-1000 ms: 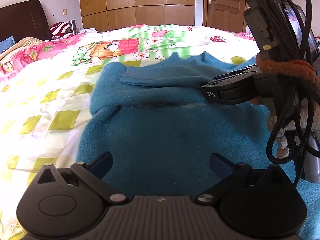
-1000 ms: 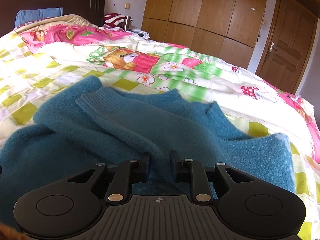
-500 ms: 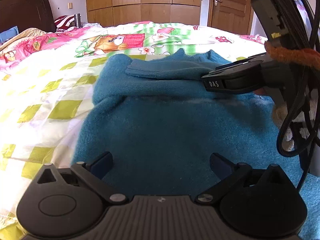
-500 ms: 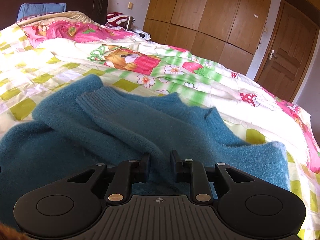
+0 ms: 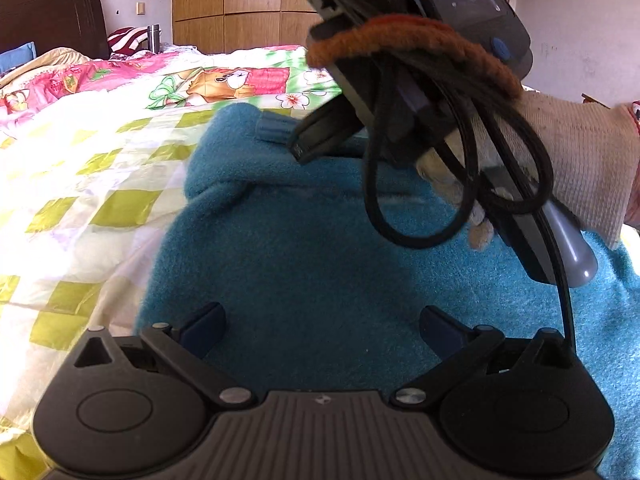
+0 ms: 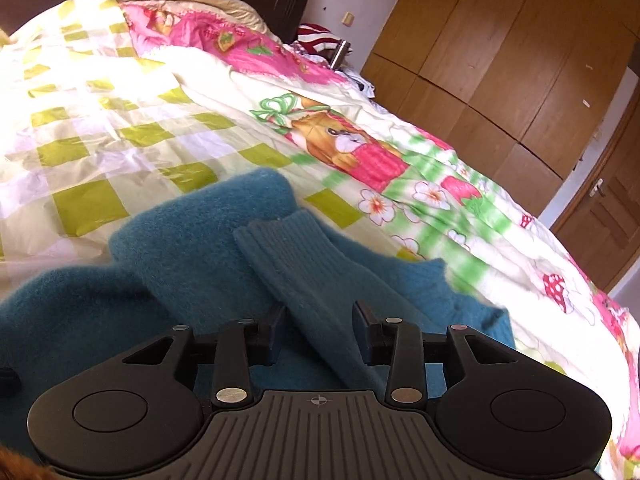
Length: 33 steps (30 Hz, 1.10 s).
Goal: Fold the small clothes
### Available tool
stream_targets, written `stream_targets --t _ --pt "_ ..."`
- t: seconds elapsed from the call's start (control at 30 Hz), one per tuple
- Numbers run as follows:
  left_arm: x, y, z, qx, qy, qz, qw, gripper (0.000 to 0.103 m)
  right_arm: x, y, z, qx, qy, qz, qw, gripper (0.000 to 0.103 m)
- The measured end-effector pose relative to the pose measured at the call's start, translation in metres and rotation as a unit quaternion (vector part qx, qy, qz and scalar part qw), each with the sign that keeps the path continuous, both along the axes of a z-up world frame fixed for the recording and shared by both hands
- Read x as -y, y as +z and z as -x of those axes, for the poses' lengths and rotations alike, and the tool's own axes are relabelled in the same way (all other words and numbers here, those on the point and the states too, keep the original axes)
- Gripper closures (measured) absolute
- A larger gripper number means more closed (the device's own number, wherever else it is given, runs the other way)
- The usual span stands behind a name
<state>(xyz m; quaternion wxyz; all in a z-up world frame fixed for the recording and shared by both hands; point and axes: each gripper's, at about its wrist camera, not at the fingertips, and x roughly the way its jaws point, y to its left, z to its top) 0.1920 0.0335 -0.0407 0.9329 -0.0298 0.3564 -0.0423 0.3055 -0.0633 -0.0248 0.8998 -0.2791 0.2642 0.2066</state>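
Note:
A teal fleece sweater (image 5: 312, 264) lies on the bed, its sleeves folded across the body. My left gripper (image 5: 320, 330) is open and empty, low over the sweater's near part. My right gripper (image 6: 319, 330) stands open, its jaws either side of the ribbed sleeve cuff (image 6: 304, 256) that lies on the sweater (image 6: 188, 248). In the left wrist view the right gripper's body (image 5: 400, 92), with cables and a gloved hand, hangs over the sweater's far part.
The bed has a yellow-checked and pink cartoon quilt (image 5: 92, 160), also in the right wrist view (image 6: 132, 120). A dark headboard (image 5: 52, 12) stands at the far left. Wooden wardrobes (image 6: 500, 60) and a door (image 6: 604, 216) stand beyond the bed.
My right gripper has opened and let the sleeve go, and it has swung left and tilted. In the left view it looms closer and higher.

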Motion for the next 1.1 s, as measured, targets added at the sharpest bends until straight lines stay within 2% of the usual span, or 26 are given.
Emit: stream_targets --t 0.03,0.07,0.13,0.23,0.3,0.37,0.43,0.53,0.6,0.7,0.73,0.83,0.9,0.97,1.0,1.03,1.1 --pt "-0.001 0.0 0.0 0.001 0.0 0.003 1.0 0.0 -0.002 0.002 -0.004 -0.009 -0.005 -0.009 1.0 0.083" --pt "-0.002 0.0 0.0 0.001 0.001 0.006 1.0 0.0 -0.002 0.006 -0.006 -0.011 -0.014 -0.022 1.0 0.086" --pt "-0.005 0.0 -0.001 0.002 0.007 0.008 0.9999 0.0 0.004 0.022 -0.001 0.002 -0.03 -0.063 0.998 0.087" --pt "-0.009 0.0 -0.001 0.003 0.04 -0.007 0.9992 0.0 0.01 0.039 0.008 0.011 -0.017 -0.104 0.994 0.087" --pt "-0.016 0.002 0.001 0.004 0.07 -0.013 0.9975 0.0 0.003 0.03 0.006 -0.013 -0.003 -0.083 0.996 0.087" --pt "-0.025 0.003 0.003 0.002 0.111 -0.025 0.9935 0.0 -0.007 0.013 0.006 -0.04 0.009 -0.038 0.998 0.085" --pt "-0.04 0.004 0.006 -0.003 0.146 -0.018 0.9891 0.0 -0.011 0.008 0.014 -0.028 0.009 -0.023 0.999 0.083" --pt "-0.062 0.006 0.013 -0.008 0.18 0.016 0.9834 0.0 -0.007 0.027 0.036 0.003 0.018 -0.058 0.998 0.077" --pt "-0.068 0.008 0.021 -0.001 0.194 0.012 0.9809 0.0 -0.005 0.04 0.049 0.006 0.031 -0.082 0.996 0.073" --pt "-0.072 0.013 0.035 0.017 0.207 -0.012 0.978 0.0 -0.007 0.046 0.048 -0.093 0.06 -0.126 0.986 0.073" --pt "-0.072 0.014 0.04 0.024 0.21 -0.019 0.9771 0.0 -0.012 0.039 0.042 -0.131 0.052 -0.133 0.981 0.073" --pt "-0.072 0.016 0.043 0.034 0.212 -0.033 0.9762 0.0 -0.02 0.013 0.023 -0.201 0.014 -0.166 0.965 0.07" --pt "-0.071 0.017 0.045 0.037 0.206 -0.036 0.9773 0.0 -0.022 0.002 0.016 -0.216 -0.009 -0.213 0.953 0.069" --pt "-0.067 0.017 0.043 0.032 0.196 -0.038 0.9793 0.0 -0.026 0.002 0.017 -0.211 -0.014 -0.245 0.946 0.067" --pt "-0.067 0.017 0.042 0.028 0.192 -0.037 0.9803 0.0 -0.029 0.005 0.019 -0.204 -0.01 -0.256 0.945 0.062" --pt "-0.067 0.015 0.04 0.022 0.188 -0.033 0.9815 0.0 -0.034 0.007 0.023 -0.191 -0.002 -0.256 0.948 0.053" --pt "-0.069 0.012 0.037 0.006 0.181 -0.023 0.9832 0.0 -0.045 0.007 0.028 -0.168 0.018 -0.226 0.959 0.047"
